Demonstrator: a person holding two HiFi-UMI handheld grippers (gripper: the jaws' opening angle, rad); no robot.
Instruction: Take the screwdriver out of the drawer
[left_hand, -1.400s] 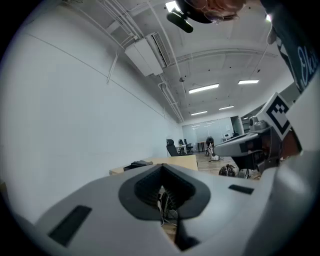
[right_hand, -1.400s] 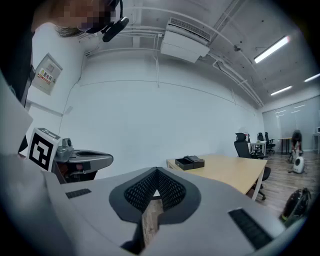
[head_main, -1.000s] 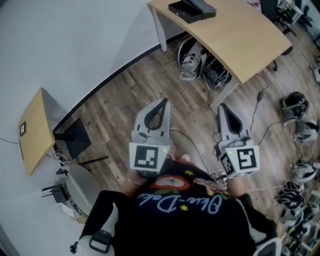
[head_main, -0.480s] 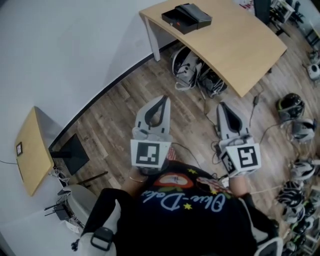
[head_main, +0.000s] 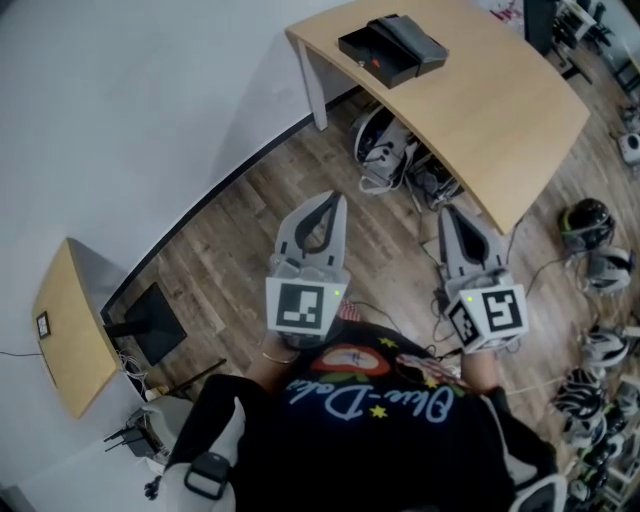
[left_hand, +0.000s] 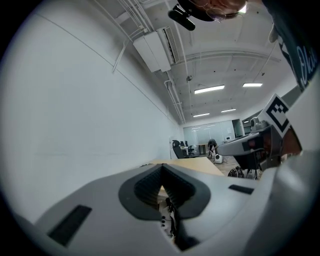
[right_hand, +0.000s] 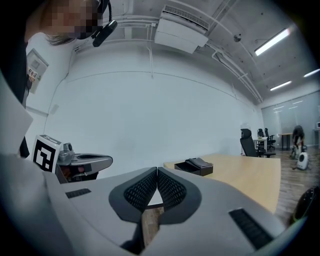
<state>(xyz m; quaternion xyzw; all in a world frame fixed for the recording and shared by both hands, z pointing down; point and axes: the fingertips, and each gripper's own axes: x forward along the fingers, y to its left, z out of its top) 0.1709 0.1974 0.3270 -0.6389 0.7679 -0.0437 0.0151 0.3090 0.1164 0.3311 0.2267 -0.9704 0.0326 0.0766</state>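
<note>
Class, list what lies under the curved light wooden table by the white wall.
Under the curved light wooden table, white-and-black helmet-like gear and tangled cables rest on the plank floor. The table hides whatever lies further beneath it.

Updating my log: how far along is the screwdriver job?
Done: nothing, no screwdriver in view. In hand: nothing; left gripper and right gripper are shut, empty, over the floor short of the desk. Left: reach the black box there, perhaps the drawer, and everything after.

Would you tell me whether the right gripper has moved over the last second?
Yes; the right gripper has come forward, nearer the desk edge.
</note>
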